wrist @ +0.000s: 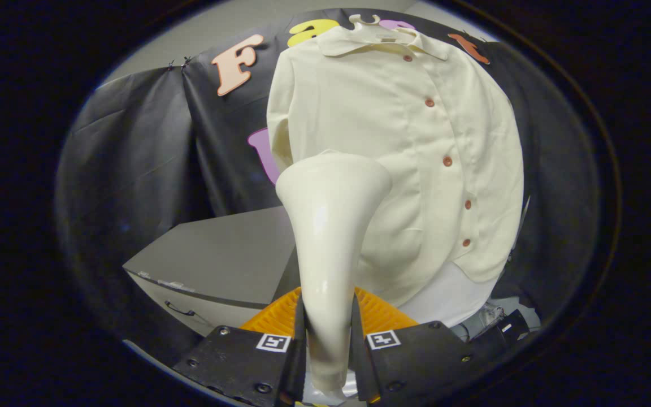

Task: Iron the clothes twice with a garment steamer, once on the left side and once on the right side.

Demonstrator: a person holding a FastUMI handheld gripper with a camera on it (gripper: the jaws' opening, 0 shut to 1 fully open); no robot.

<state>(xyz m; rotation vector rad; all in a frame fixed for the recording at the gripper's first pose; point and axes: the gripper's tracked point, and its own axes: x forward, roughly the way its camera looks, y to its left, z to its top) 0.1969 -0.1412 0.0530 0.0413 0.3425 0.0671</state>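
My gripper (pixel 328 316) points forward and slightly up at the hanging clothes, its two fingers clamped on the handle of the garment steamer (pixel 328 226), one on each side. To the left, beyond the fingers, sits a grey table (pixel 218 254) against the black cloth wall (pixel 133 158). The steamer rises between the fingers, its wide head flaring near the lower left part of the cream shirt (pixel 393 147). The shirt hangs on a hanger (pixel 364 21), buttoned down the front, to the right.
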